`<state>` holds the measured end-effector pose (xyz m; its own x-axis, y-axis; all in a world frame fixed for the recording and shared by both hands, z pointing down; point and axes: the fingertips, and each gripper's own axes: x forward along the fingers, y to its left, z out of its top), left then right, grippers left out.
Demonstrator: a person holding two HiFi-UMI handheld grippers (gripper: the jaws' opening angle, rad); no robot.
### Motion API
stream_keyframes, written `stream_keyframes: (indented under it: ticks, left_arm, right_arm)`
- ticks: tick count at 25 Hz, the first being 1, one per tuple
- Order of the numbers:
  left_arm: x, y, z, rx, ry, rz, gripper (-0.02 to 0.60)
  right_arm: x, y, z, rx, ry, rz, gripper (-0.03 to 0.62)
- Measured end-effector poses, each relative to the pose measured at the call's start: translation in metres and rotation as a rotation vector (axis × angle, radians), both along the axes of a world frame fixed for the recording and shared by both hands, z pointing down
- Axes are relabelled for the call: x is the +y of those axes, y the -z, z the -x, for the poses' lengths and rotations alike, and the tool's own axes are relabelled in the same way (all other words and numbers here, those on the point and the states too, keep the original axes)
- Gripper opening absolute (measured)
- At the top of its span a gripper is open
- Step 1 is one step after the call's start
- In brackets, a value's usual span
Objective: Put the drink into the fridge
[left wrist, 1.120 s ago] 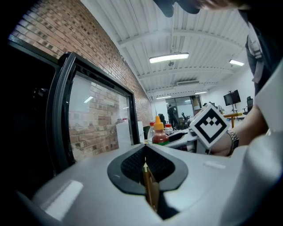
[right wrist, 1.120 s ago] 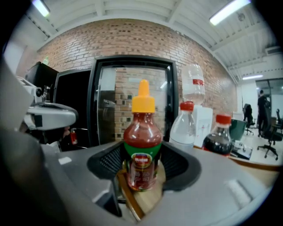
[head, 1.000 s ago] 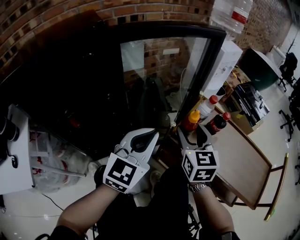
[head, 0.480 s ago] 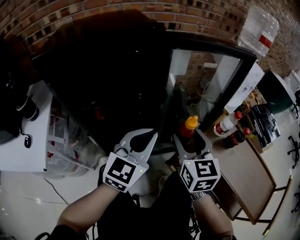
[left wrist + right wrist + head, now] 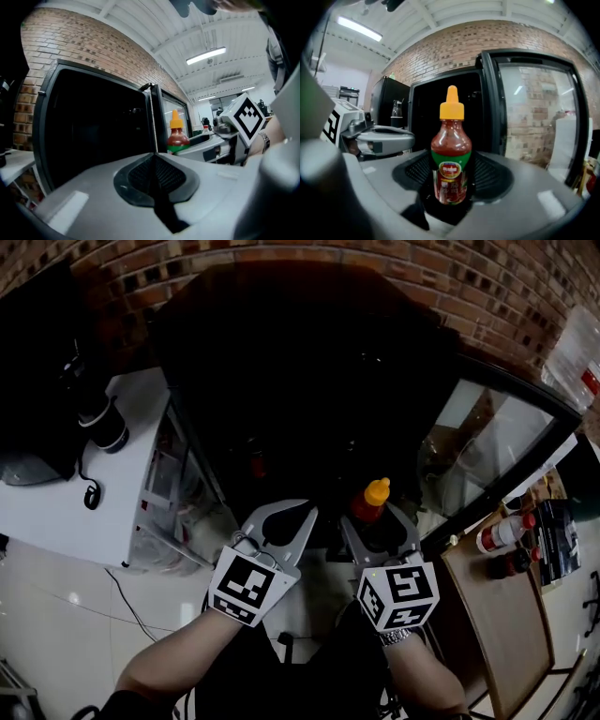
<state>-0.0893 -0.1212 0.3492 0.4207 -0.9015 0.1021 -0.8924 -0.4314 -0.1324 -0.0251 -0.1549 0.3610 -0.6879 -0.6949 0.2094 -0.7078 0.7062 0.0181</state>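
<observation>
The red bottle point(image 5: 451, 154) stands upright, long axis vertical and orange cap on top, its lower body clamped between the right gripper's point(image 5: 378, 521) jaws, the open dark fridge point(image 5: 281, 371) ahead of them, while the left gripper's point(image 5: 294, 521) jaws are closed together on nothing.

Darkness is swallowing the fridge point(image 5: 300, 399) inside (shelves unreadable), while the right gripper point(image 5: 373, 518) is covering the bottle point(image 5: 451, 140) base.

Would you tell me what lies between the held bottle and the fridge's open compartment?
Nothing visible: in the right gripper view the bottle faces the fridge's dark opening unobstructed.
</observation>
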Motion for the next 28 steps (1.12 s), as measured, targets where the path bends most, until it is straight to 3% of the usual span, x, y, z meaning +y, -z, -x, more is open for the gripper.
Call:
stream_keyframes:
  ticks: [15, 28]
  left_arm:
    - [-0.019, -0.012, 0.105, -0.011, 0.163, 0.030, 0.005]
    - [-0.037, -0.013, 0.138, -0.055, 0.205, 0.049, 0.005]
  right_arm:
    - [-0.042, -0.015, 0.137, 0.012, 0.204, 0.009, 0.259]
    - [-0.085, -0.015, 0.214, 0.006, 0.298, -0.015, 0.259]
